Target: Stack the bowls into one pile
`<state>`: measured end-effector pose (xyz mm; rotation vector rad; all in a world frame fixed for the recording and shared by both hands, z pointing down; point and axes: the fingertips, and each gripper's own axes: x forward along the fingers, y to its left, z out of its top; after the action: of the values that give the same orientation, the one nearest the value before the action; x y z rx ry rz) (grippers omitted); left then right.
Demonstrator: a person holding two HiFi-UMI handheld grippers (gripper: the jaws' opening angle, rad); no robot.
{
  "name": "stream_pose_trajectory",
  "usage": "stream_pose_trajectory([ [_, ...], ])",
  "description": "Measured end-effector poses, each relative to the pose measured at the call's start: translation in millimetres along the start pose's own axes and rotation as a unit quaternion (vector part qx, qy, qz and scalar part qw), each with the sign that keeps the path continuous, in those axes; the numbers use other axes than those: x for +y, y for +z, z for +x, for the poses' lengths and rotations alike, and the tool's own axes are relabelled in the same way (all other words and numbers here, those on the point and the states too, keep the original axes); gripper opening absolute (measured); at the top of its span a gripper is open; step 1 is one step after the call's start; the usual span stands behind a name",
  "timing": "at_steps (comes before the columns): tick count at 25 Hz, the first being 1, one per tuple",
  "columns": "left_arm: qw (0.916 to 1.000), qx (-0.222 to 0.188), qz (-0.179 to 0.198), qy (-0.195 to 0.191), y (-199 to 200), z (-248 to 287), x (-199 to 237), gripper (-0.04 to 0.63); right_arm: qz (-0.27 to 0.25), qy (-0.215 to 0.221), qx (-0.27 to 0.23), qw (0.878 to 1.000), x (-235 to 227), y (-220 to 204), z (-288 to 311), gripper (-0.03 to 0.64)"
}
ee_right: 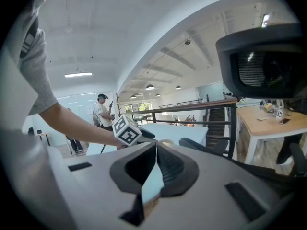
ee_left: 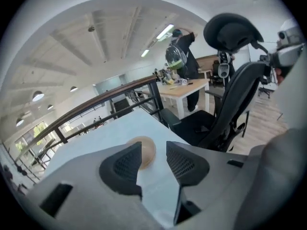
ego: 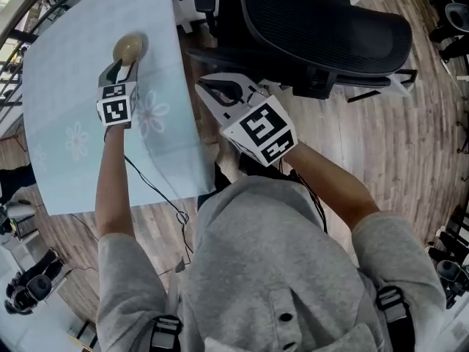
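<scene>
Head view: a tan bowl sits at the far end of the table, near its right edge. I cannot tell whether it is one bowl or several nested. The left gripper hangs over the table just near of the bowl, pointing at it. The right gripper is off the table's right edge, in front of a black chair.

Left gripper view: the left gripper has its jaws wide apart with nothing between the pads. The bowl lies beyond them on the table, showing in the gap and partly hidden behind the left jaw. The chair stands to the right.

Right gripper view: the right gripper has its jaws closed tip to tip and holds nothing. Past them are the left gripper's marker cube and the table.
</scene>
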<state>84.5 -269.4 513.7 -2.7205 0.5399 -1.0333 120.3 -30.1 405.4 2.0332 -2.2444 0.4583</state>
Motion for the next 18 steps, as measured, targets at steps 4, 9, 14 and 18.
stream_pose_trajectory([
  [4, 0.9922, -0.068, -0.08, 0.069, 0.1, -91.9, -0.7, 0.161, 0.008, 0.039, -0.016, 0.999, 3.1, 8.6, -7.8, 0.028],
  [9, 0.9764, -0.094, -0.13, 0.144, -18.6, -208.3, -15.6, 0.02, 0.0, 0.064, -0.023, 0.998, 15.2, 2.2, -11.7, 0.028],
  [14, 0.9516, -0.105, -0.21, 0.198, -40.1, -276.7, -30.0, 0.02, -0.029, 0.036, -0.027, 0.999, 27.5, 2.6, -35.0, 0.028],
  [18, 0.9333, -0.13, -0.258, 0.213, -45.4, -310.1, -61.2, 0.02, -0.044, -0.006, -0.028, 0.999, 33.1, 4.3, -62.8, 0.026],
])
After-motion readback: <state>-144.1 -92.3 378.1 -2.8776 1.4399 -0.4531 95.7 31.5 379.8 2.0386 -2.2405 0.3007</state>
